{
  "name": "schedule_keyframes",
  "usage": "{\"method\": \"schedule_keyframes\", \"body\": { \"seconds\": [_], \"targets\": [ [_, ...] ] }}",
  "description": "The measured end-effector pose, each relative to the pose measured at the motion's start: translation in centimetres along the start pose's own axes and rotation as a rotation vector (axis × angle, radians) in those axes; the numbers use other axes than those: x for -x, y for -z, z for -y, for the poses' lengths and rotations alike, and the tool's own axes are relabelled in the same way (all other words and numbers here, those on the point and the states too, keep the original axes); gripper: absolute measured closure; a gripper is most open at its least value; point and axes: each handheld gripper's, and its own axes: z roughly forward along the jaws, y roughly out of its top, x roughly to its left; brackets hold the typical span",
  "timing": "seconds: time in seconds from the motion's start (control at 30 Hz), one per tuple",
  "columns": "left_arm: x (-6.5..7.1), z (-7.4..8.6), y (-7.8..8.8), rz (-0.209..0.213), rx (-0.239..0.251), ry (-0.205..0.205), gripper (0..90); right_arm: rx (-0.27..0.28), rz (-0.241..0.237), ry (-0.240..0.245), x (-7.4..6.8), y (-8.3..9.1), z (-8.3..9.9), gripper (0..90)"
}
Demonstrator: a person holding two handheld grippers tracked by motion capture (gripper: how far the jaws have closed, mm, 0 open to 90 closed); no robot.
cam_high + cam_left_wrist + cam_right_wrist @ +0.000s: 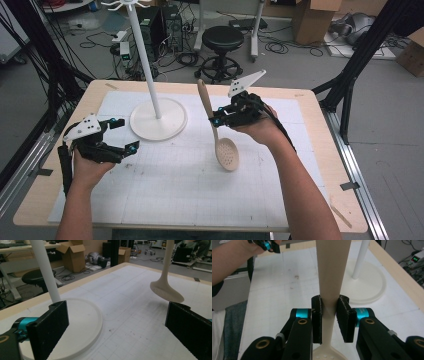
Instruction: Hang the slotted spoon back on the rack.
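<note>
Two right gripper (329,320) jaws clamp the slotted spoon (331,277).

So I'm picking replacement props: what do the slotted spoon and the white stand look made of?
Slotted spoon: probably matte beige plastic or silicone; uniform colour, no wood grain visible, moulded holes. White stand: smooth pole and round base, likely painted metal or plastic; the look can't settle which.

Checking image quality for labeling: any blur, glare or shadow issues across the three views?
High view: even light, slightly soft, no glare. Left gripper view: beige slotted plastic spoon casts a soft shadow on the white gridded mat; background soft. Right gripper view: the spoon handle near the lens is blurred, right gripper sharp.
</note>
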Motion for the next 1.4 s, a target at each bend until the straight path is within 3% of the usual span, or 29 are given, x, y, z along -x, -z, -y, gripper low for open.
{"method": "schedule_keyframes", "body": {
  "seconds": [0.57, 0.77, 1.2, 1.4],
  "targets": [
    [0.2, -0.1, -0.1, 0.008, 0.002, -0.009, 5.5, 0.032, 0.021, 0.066, 1.8, 0.4, -7.3, 75.8],
    [0.0, -0.2, 0.3, 0.012, 0.021, -0.003, 5.6, 0.018, 0.029, 0.089, 2.7, 0.4, -9.7, 75.8],
    [-0.1, -0.4, 0.7, 0.015, 0.043, -0.001, 5.5, -0.003, 0.059, 0.052, 4.9, -0.1, -13.9, 75.8],
    [-0.1, -0.4, 0.9, 0.014, 0.046, 0.0, 5.5, -0.006, 0.057, 0.065, 5.8, -0.8, -15.7, 75.7]
  ]
}}
